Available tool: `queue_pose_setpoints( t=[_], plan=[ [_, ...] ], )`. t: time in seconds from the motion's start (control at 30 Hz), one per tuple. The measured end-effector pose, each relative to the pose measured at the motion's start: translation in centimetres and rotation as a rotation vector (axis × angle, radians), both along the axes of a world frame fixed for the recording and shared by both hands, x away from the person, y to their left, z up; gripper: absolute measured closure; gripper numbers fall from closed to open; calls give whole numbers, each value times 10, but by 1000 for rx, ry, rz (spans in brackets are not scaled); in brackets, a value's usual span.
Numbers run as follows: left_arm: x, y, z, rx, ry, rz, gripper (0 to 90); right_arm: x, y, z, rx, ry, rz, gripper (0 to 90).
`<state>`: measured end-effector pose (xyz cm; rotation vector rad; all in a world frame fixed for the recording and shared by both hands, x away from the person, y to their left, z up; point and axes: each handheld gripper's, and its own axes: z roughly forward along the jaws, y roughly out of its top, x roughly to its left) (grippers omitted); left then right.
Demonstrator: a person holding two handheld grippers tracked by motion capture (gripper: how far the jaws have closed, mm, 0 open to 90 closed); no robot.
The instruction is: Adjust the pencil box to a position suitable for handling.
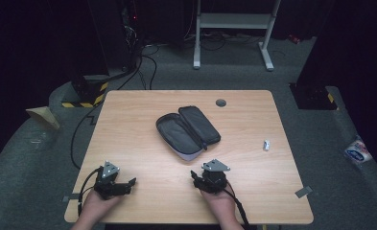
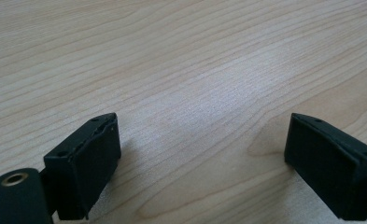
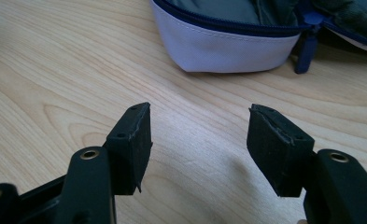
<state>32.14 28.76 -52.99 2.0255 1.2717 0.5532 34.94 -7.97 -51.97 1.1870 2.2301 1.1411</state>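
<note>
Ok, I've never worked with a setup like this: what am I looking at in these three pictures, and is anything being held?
A person holds hand tongs, one per hand, at a wooden table. The high view looks down from above: left tongs, right tongs. The other two pictures come from cameras riding on each tool, looking along its black jaws. An unzipped pouch lies mid-table, close ahead of the right tongs; a small white object lies to the right. Both tongs, left included, are open and hold nothing.

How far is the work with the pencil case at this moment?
Done: the pencil case lies unzipped and open on the table. In hand: nothing; the right gripper faces the case with empty jaws, and the left gripper is open over bare wood. Left: the small white object lies apart.
</note>
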Motion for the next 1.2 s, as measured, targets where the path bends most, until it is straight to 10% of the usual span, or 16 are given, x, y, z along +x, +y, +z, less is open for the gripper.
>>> queue_pose_setpoints(
  t=[0.47, 1.2],
  plan=[
    [0, 0, 0, 0, 1, 0, 109, 7, 6, 18, 55, -42, 30, 454],
    [0, 0, 0, 1, 1, -2, 109, 52, 62, 28, -26, -48, 74, 599]
  ],
)
